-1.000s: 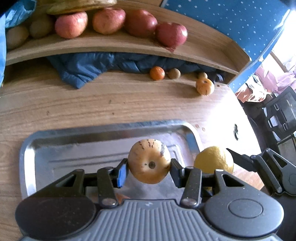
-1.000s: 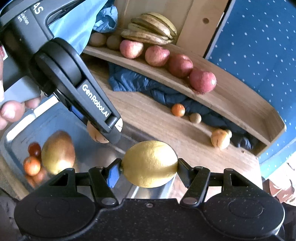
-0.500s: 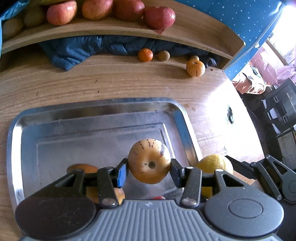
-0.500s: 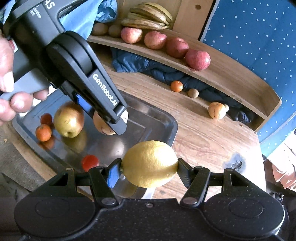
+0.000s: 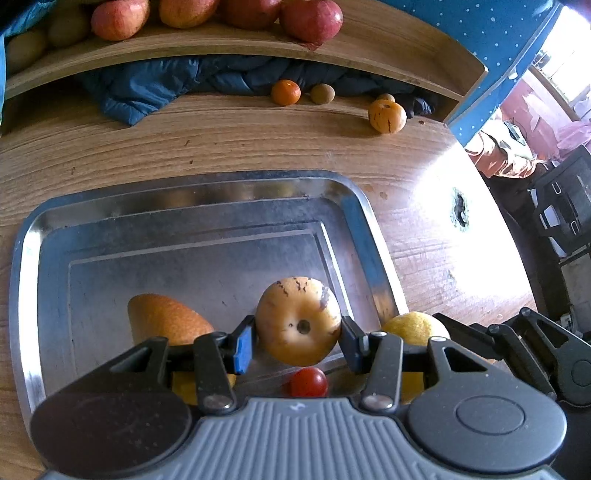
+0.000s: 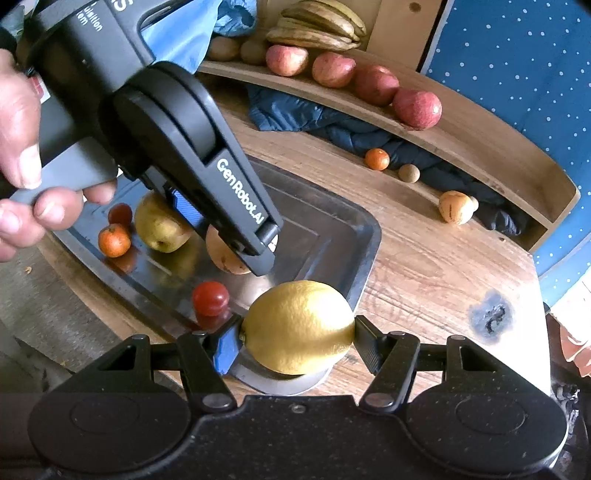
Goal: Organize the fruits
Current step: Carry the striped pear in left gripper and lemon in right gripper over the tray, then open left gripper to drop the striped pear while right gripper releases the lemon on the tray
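My left gripper (image 5: 298, 341) is shut on a pale yellow streaked melon-like fruit (image 5: 297, 320) and holds it over the near right part of the metal tray (image 5: 207, 218). My right gripper (image 6: 297, 343) is shut on a yellow lemon (image 6: 298, 326) above the tray's near right corner (image 6: 364, 258); the lemon also shows in the left wrist view (image 5: 413, 326). The left gripper body (image 6: 207, 177) fills the upper left of the right wrist view. In the tray lie a yellow-green pear (image 6: 160, 225), a cherry tomato (image 6: 209, 298), a small orange (image 6: 113, 240) and a small red fruit (image 6: 120, 214).
On the wooden table (image 5: 221, 140) behind the tray lie a small orange (image 5: 285, 92), a brown round fruit (image 5: 322, 93) and a second streaked fruit (image 5: 387, 116). A blue cloth (image 5: 155, 88) lies under a wooden shelf (image 6: 480, 144) holding red apples (image 6: 417, 109) and bananas (image 6: 314, 27).
Both grippers have drawn back toward the near side of the tray with their fruits still held. More of the tray and the fruits in it have come into view.
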Demonstrator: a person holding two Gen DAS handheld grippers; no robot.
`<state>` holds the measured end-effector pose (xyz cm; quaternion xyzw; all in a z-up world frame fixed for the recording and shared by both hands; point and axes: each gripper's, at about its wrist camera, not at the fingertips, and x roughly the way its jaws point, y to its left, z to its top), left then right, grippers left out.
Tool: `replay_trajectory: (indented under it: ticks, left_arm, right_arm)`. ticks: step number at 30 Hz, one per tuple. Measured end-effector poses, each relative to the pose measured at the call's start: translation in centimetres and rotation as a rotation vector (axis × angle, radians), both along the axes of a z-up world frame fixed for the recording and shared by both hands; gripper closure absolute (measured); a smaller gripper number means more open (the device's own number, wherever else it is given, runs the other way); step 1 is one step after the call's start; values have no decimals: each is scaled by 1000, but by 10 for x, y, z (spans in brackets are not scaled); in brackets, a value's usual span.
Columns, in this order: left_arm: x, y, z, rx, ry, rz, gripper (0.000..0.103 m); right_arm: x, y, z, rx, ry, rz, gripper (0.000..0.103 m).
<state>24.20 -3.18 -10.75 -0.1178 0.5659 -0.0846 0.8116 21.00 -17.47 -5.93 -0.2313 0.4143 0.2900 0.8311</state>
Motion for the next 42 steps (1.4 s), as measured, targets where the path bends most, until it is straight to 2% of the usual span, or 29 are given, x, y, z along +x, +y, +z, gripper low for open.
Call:
replay_trajectory:
  ticks: [16,22,24,27,35,42]
  left_arm:
    - [0,-6,-1,29,-13,-32,51]
    - [-5,-1,4,18,-30,-16,37]
    - [-7,1,8,19,-42,-9,29]
    - [-12,5,15,15,-64,-1,24]
    - [-29,18,37,22,-122,26,6]
    - [-51,42,51,89,-134,41,1]
  right_arm:
    - [-2,3,-1,8,19,13,37]
    - [-3,2,2,17,11,12,37]
    - [-3,2,4,20,1,7,36]
    - [-3,0,7,34,-1,-9,35]
    - [-8,-8,18,90,-15,-53,20]
    - [-13,-13,26,142,5,-73,8]
